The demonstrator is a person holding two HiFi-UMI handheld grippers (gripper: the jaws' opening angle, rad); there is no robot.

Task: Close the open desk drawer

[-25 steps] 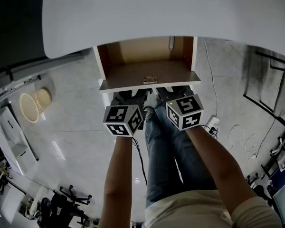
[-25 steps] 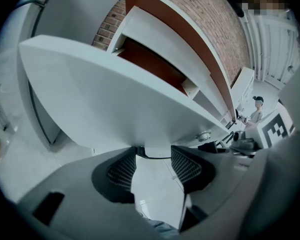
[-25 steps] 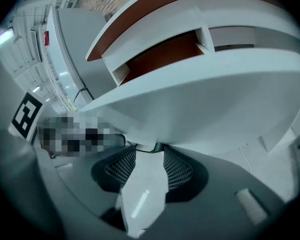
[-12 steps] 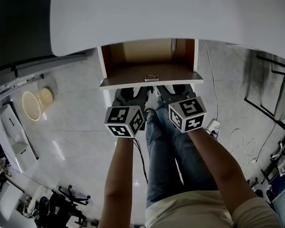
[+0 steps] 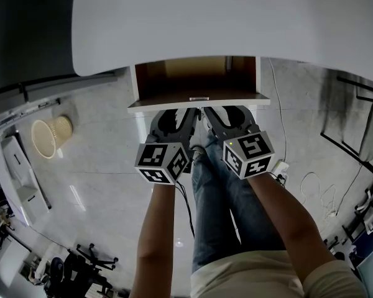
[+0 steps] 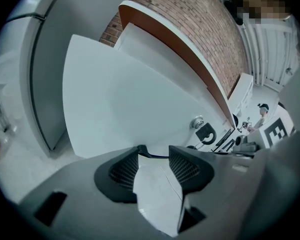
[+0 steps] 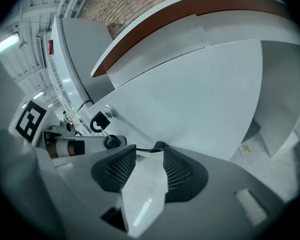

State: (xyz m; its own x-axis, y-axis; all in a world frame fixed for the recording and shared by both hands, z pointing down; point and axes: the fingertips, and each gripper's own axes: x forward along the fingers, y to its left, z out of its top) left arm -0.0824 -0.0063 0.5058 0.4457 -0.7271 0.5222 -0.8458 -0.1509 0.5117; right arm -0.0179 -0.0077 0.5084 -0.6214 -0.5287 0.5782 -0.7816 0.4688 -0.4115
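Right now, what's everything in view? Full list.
desk top: 1, white, across the top
drawer: 1, white front, brown inside, open, under the desk
lock: 1, silver, on drawer front
basket: 1, cream, floor, left
power strip: 1, white, floor, right
left gripper: 1, dark grey, at drawer front; jaws apart, just been closing, nothing between
right gripper: 1, dark grey, at drawer front; jaws apart, empty
forearms: 2, bare, bottom centre
legs: 2, blue jeans, below drawer
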